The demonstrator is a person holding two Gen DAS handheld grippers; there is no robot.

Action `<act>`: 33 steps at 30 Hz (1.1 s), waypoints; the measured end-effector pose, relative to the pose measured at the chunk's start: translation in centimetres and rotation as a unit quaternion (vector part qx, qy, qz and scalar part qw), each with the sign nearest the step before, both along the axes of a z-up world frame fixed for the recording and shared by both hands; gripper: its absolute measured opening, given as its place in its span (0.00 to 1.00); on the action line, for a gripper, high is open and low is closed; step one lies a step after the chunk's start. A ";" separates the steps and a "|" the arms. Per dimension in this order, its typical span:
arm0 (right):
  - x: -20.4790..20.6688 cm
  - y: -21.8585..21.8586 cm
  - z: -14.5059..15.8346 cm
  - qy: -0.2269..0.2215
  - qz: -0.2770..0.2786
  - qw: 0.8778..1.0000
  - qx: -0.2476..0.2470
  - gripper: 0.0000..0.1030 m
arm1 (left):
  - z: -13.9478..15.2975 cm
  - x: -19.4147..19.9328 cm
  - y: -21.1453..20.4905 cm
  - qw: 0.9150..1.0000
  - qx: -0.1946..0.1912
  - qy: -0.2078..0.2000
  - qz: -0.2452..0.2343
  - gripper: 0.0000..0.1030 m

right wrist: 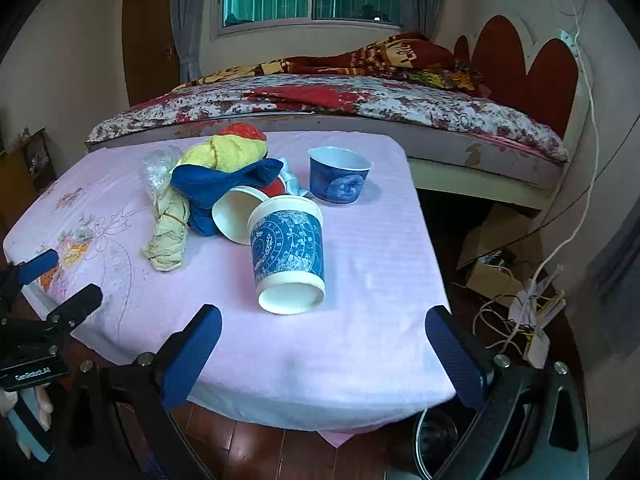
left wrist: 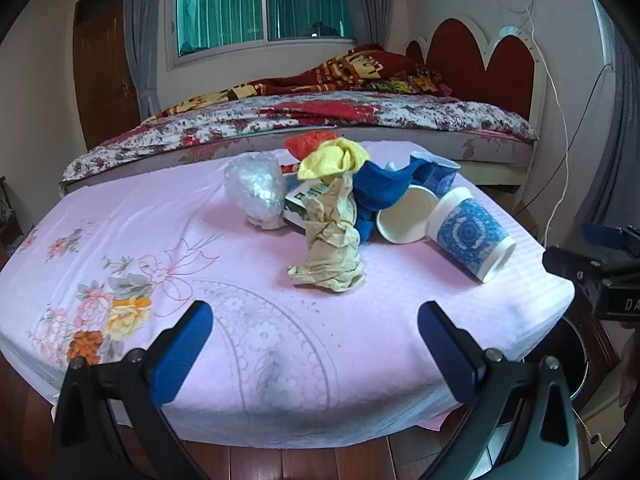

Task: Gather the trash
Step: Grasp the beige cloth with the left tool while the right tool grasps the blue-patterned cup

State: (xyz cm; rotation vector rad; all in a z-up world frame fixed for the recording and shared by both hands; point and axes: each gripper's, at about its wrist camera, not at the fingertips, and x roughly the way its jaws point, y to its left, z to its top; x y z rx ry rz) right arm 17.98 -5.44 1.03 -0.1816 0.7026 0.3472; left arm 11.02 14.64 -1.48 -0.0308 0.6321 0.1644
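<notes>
Because nothing has been picked up yet, both grippers hang with jaws spread wide and empty over the near edge of a table draped in a pink floral cloth [left wrist: 120,248], and all the trash sits in one heap around the middle of that cloth.

Going left to right across the heap: a crumpled clear plastic bag [left wrist: 256,190] lies farthest left, touching a green-and-white carton [left wrist: 302,202] that is mostly buried, so its full shape cannot be made out. Just right of it, a twisted wad of tan paper [left wrist: 332,240] stretches toward the near edge; it is the piece closest to the left gripper [left wrist: 316,344] and probably the easiest first grab. Behind it, yellow cloth [left wrist: 334,158] is piled over blue cloth [left wrist: 380,190], with something orange-red [left wrist: 310,142] at the far side, only partly visible. Next comes a white paper cup [left wrist: 406,216] on its side, mouth facing the viewer, tucked against the blue cloth. A blue-patterned paper cup [right wrist: 288,258] lies tipped over, its base toward the right gripper [right wrist: 324,350], near and almost straight ahead. Farthest right and far, a dark blue cup [right wrist: 340,178] stands upright, apart from the pile.

Below the table's near right corner, a round dark bin [right wrist: 436,440] peeks out, largely hidden by the cloth and the right gripper's finger; it is likely where the trash goes, though its contents cannot be seen.
</notes>
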 end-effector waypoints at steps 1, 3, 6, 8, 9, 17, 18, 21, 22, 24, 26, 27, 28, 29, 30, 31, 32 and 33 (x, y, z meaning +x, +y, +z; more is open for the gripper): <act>0.1 0.1 -0.1 0.001 0.003 1.000 0.002 0.97 | -0.2 0.4 0.1 1.000 -0.003 0.004 -0.002 0.99; 0.7 0.3 -0.4 0.004 0.007 1.000 0.005 0.90 | -0.7 1.4 0.3 1.000 -0.008 0.011 0.000 0.99; 1.7 0.7 -1.0 0.009 0.014 1.000 0.007 0.89 | -1.2 2.7 0.5 1.000 -0.020 0.012 0.000 0.99; 2.5 1.2 -1.5 0.015 0.017 1.000 0.009 0.88 | -1.5 3.6 0.6 1.000 -0.024 0.014 0.001 0.98; 2.8 1.4 -1.6 0.018 0.019 1.000 0.011 0.86 | -1.6 4.1 0.7 1.000 -0.023 0.016 0.002 0.98; 6.0 2.8 -3.3 0.043 0.024 0.999 0.010 0.72 | -2.6 7.9 0.9 0.999 -0.039 0.030 -0.011 0.81; 6.3 2.9 -3.4 0.044 0.025 0.999 0.009 0.72 | -2.7 8.2 1.0 0.999 -0.041 0.031 -0.011 0.81; 6.6 3.1 -3.8 0.047 0.029 0.998 0.010 0.72 | -2.8 9.0 1.2 0.998 -0.049 0.031 -0.012 0.77; 6.7 3.2 -3.8 0.048 0.030 0.998 0.010 0.71 | -2.8 9.2 1.1 0.998 -0.051 0.033 -0.013 0.73; 6.9 3.4 -3.9 0.051 0.033 0.998 0.015 0.59 | -3.0 9.5 1.1 0.998 -0.055 0.036 -0.017 0.59; 6.9 3.5 -3.9 0.053 0.037 0.998 0.017 0.59 | -3.3 9.8 1.1 0.997 -0.061 0.047 -0.025 0.25; 6.9 3.5 -3.9 0.054 0.039 0.998 0.017 0.59 | -3.3 9.6 1.2 0.997 -0.063 0.047 -0.027 0.25; 6.9 3.6 -3.9 0.056 0.042 0.997 0.020 0.59 | -3.2 9.2 1.2 0.997 -0.061 0.043 -0.027 0.23; 6.8 3.5 -3.9 0.055 0.043 0.997 0.021 0.58 | -3.2 8.9 1.2 0.997 -0.059 0.041 -0.029 0.22; 6.7 3.5 -3.8 0.052 0.044 0.997 0.022 0.58 | -3.1 8.6 1.3 0.997 -0.059 0.040 -0.030 0.22; 6.6 3.4 -3.7 0.050 0.044 0.997 0.024 0.58 | -3.0 8.2 1.3 0.997 -0.058 0.041 -0.031 0.22; 6.5 3.3 -3.5 0.048 0.045 0.997 0.026 0.58 | -2.9 7.9 1.3 0.997 -0.059 0.040 -0.031 0.22; 6.3 3.2 -3.3 0.046 0.046 0.998 0.027 0.58 | -2.8 7.6 1.3 0.997 -0.058 0.040 -0.032 0.22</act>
